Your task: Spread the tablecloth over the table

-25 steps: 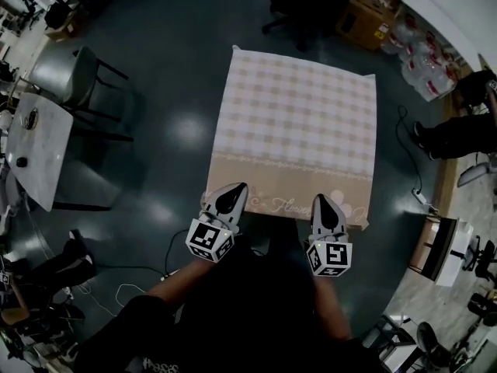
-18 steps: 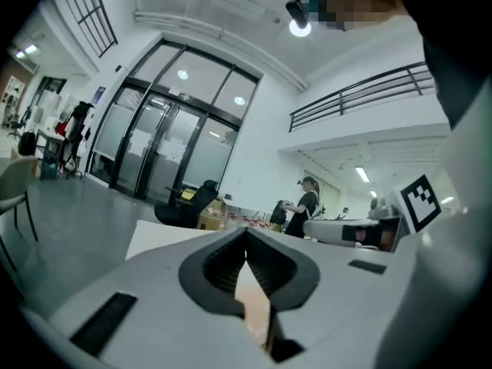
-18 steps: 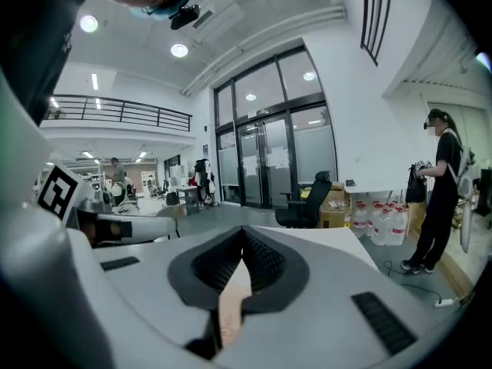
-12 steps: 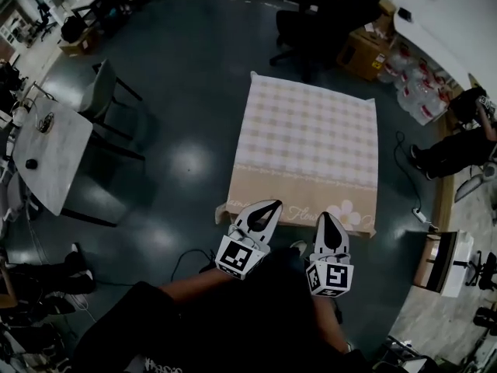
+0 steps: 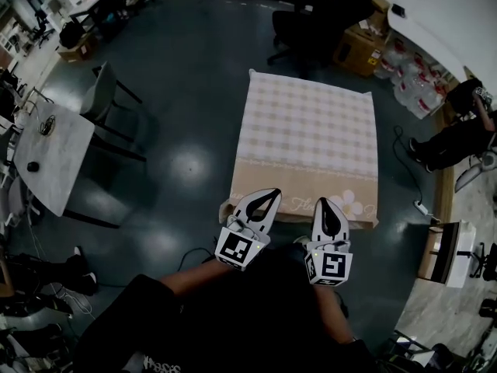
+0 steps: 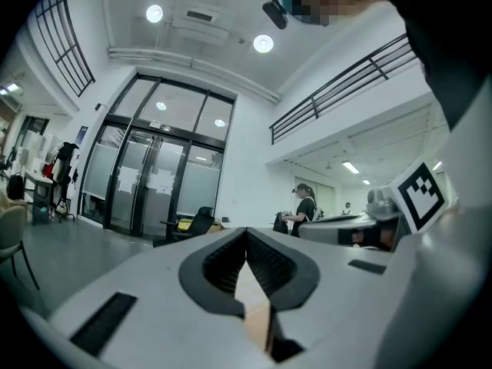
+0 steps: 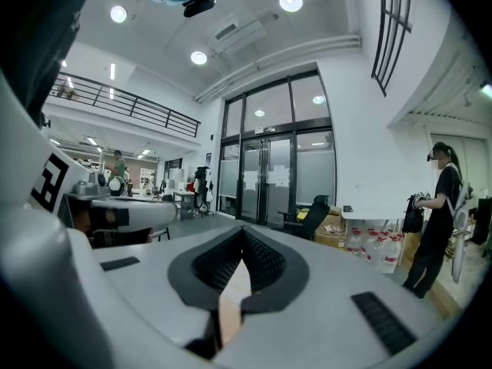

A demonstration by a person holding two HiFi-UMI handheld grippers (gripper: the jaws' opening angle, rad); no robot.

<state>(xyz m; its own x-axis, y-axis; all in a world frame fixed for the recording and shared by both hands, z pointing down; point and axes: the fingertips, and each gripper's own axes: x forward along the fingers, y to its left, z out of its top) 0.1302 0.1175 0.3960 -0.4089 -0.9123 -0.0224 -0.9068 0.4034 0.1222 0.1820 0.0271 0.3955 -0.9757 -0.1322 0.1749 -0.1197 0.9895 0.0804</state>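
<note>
Beige-checked tablecloth lies flat over the table and hides it completely. Left gripper and right gripper are each clamped on the near hem, with a sliver of fabric pinched between the pads. Step: final tensioning and squaring. Next: lower the hem evenly, then let go. Near-left corner looks rumpled, possibly folded under.

A grey chair is standing just beside a white side table at the left, with 2 small dark items lying on it. A black office chair is sitting near a cardboard box and packed water bottles. A person is standing near glass doors.
</note>
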